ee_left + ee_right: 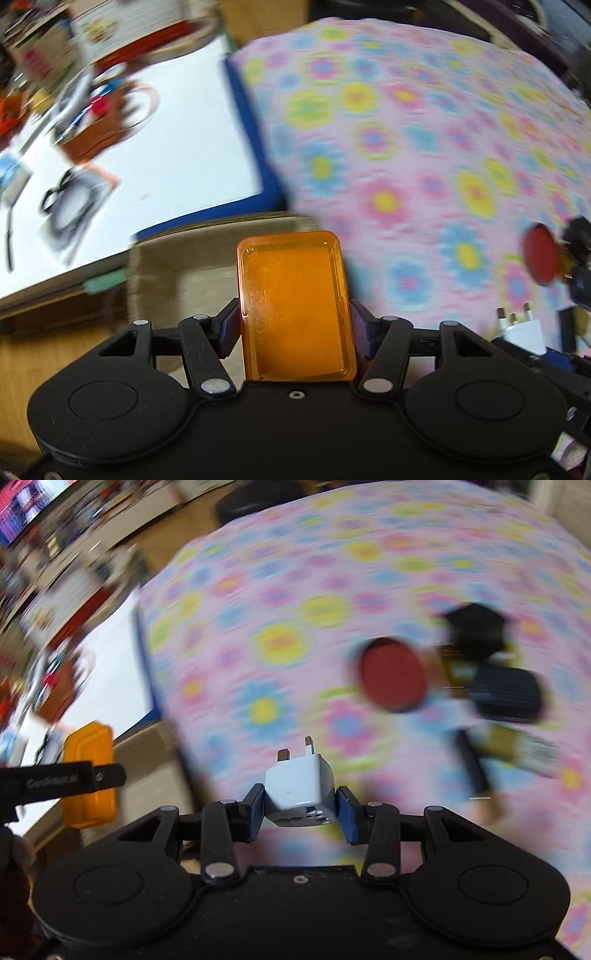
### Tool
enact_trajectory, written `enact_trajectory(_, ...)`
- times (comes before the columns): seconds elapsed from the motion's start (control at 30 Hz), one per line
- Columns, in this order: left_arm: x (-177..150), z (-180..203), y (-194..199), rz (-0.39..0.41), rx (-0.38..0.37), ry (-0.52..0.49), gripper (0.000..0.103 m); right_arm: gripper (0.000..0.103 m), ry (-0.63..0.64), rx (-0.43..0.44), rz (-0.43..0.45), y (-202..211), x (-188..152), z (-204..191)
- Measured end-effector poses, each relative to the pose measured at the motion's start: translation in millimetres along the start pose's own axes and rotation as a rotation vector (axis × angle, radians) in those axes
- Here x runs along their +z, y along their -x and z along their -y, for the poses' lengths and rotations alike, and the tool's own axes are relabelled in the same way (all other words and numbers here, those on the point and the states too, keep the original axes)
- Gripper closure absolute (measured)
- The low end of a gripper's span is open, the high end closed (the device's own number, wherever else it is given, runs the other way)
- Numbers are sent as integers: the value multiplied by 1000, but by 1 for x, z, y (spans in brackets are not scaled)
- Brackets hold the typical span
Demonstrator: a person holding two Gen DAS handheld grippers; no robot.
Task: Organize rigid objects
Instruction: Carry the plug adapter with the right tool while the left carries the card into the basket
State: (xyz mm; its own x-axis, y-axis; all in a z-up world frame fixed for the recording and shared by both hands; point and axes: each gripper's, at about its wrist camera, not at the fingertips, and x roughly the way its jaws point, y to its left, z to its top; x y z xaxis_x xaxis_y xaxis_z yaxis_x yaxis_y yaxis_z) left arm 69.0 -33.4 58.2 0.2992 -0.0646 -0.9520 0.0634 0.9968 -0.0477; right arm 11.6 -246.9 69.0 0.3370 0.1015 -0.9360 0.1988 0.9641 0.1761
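My left gripper (293, 325) is shut on an orange translucent plastic box (295, 306), held upright above a cardboard box (177, 258) beside the bed. The orange box also shows at the left of the right wrist view (88, 771). My right gripper (300, 805) is shut on a white plug adapter (299, 786), prongs pointing away, above the flowered bedspread (295, 609). The adapter also shows at the right edge of the left wrist view (521, 328). A red paddle (393, 675) lies on the bedspread with several dark objects (506, 694).
A white table (166, 147) with a blue edge stands left of the bed. It carries a brown basket (99, 125), cables and boxes. Both views are blurred by motion.
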Motion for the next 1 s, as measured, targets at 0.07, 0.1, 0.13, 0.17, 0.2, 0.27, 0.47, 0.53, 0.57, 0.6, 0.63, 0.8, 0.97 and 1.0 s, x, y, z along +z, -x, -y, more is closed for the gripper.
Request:
enact_trajectory(0.07, 3, -24, -4, -19, 1, 37, 47, 62, 46, 25, -31, -12, 0, -32)
enact_trajectory(0.1, 4, -34, -6, -28, -1, 55, 47, 62, 66, 35, -46, -17, -1, -47)
enact_trajectory(0.13, 6, -44, -9, -34, 1, 77, 47, 62, 83, 45, -60, -23, 0, -61)
enact_trajectory(0.17, 7, -55, -9, -34, 5, 98, 47, 62, 98, 52, -73, -28, 1, -76)
enact_trajectory(0.2, 8, -62, -12, -30, 14, 112, 47, 62, 111, 54, -85, -34, 2, -89)
enact_trajectory(0.27, 7, -73, -21, -31, 44, 135, 47, 62, 135, 48, -102, -46, 3, -109)
enact_trajectory(0.47, 5, -113, -42, -90, 72, 248, 47, 62, 178, 12, -156, -83, 1, -146)
enact_trajectory(0.53, 4, -124, -49, -103, 96, 283, 47, 62, 189, -2, -170, -94, 1, -152)
enact_trajectory(0.57, 4, -129, -52, -114, 95, 301, 47, 62, 196, -6, -175, -99, 1, -156)
enact_trajectory(0.6, 4, -132, -54, -124, 96, 314, 47, 62, 200, -10, -180, -104, 1, -159)
enact_trajectory(0.63, 3, -134, -56, -132, 100, 321, 47, 64, 203, -13, -183, -106, 1, -161)
enact_trajectory(0.8, 4, -139, -67, -182, 128, 338, 46, 66, 212, -21, -192, -119, 6, -170)
enact_trajectory(0.97, 4, -134, -76, -228, 124, 313, 38, 60, 240, -43, -184, -126, 5, -178)
enact_trajectory(1.0, 4, -132, -76, -230, 124, 306, 36, 59, 241, -43, -186, -127, 5, -179)
